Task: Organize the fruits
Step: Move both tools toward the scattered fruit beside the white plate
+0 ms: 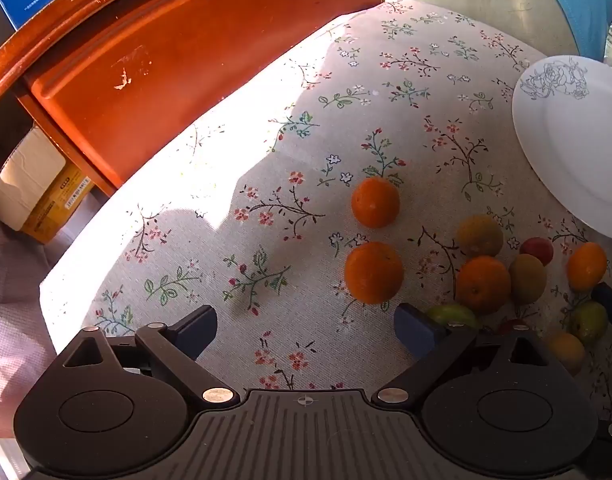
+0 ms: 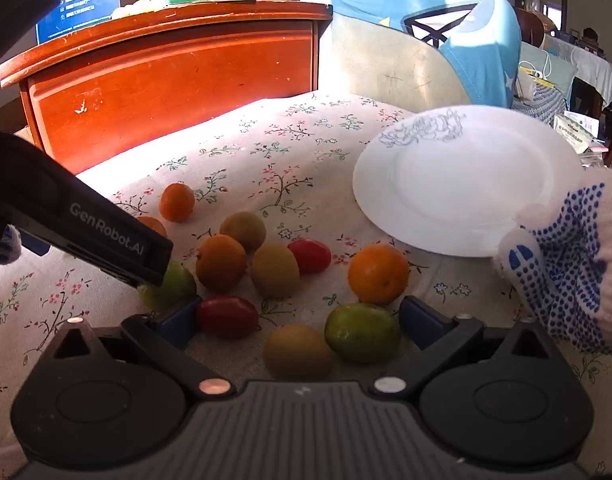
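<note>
The fruits lie loose on the flowered cloth (image 2: 265,152) covering the counter: oranges (image 2: 378,274), brownish kiwis (image 2: 274,270), red tomatoes (image 2: 227,317) and green fruits (image 2: 362,332) in a cluster, with two oranges (image 1: 374,273) set a little apart on the left. A white plate (image 2: 458,184) with a blue flower print sits just beyond the cluster, bare. The right gripper (image 2: 297,320) hangs low over the nearest fruits, its fingers wide, a tomato, a kiwi and a green fruit between them. The left gripper (image 1: 306,330) has its fingers wide too, holding nothing, the nearer orange just ahead. A gloved hand (image 2: 566,264) reaches in at the plate's edge. A red wooden cabinet (image 2: 177,80) stands behind.
</note>
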The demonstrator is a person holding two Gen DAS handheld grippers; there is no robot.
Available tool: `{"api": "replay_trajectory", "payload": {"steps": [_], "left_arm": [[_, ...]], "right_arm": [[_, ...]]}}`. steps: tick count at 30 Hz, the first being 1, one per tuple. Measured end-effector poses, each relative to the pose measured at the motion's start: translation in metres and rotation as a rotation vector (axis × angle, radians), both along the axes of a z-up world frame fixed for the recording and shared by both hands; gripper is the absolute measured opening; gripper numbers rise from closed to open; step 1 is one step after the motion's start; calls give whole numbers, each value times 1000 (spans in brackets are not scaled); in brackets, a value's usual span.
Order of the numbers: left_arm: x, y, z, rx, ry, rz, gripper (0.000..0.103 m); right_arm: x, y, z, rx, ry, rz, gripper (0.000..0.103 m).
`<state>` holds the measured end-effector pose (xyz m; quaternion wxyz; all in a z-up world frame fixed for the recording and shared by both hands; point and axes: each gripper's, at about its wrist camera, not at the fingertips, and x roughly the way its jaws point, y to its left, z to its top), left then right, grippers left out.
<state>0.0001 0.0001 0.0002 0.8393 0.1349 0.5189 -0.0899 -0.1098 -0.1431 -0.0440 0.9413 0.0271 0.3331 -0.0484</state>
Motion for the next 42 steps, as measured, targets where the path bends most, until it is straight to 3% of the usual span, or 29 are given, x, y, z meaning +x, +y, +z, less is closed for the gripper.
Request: {"api": "replay_trajectory", "payload": {"steps": [21,42], "left_arm": [[-2,0,1,-7,6,8,97],[-10,-6,13,11,-60,-13,97]], "right_arm": [[-1,0,1,3,0,0,102],[-1,2,1,-2,1,-1,102]]}}
